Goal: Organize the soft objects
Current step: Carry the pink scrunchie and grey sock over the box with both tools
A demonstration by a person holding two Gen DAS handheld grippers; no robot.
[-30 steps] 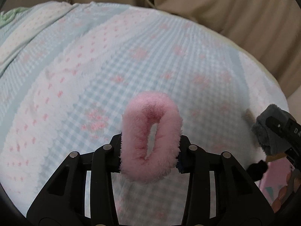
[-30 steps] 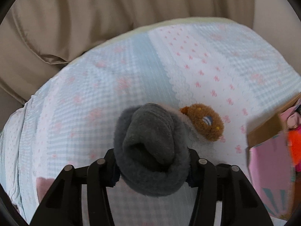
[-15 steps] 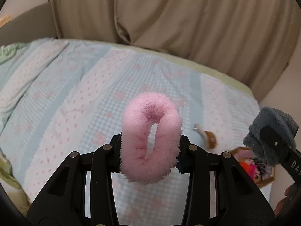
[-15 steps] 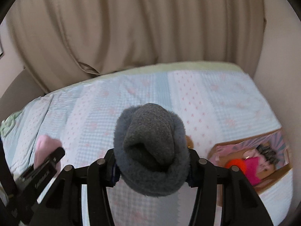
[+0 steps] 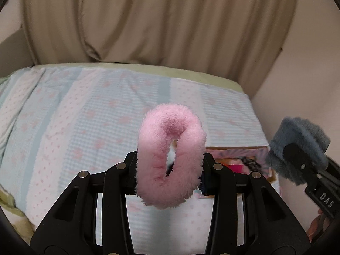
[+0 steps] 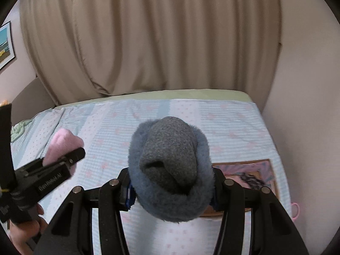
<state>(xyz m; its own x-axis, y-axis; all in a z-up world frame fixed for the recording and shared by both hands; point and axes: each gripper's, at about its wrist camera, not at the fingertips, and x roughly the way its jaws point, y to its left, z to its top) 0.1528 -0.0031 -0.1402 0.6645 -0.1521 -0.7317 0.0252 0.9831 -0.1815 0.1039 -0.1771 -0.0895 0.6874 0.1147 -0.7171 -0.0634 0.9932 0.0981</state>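
Pink fluffy ring (image 5: 170, 159), standing on edge with its long axis upright, clamped in the left gripper (image 5: 169, 167) above the bed (image 5: 85, 116). Grey fluffy roll (image 6: 170, 167), clamped in the right gripper (image 6: 170, 188), near the box (image 6: 269, 165).

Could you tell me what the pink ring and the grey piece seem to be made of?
Pink ring: plush fleece, judging by its long fluffy matte pile. Grey piece: apparently two fabrics, a fuzzy blue-grey pile outside and a flatter, felt-like dark grey knit folded inside.
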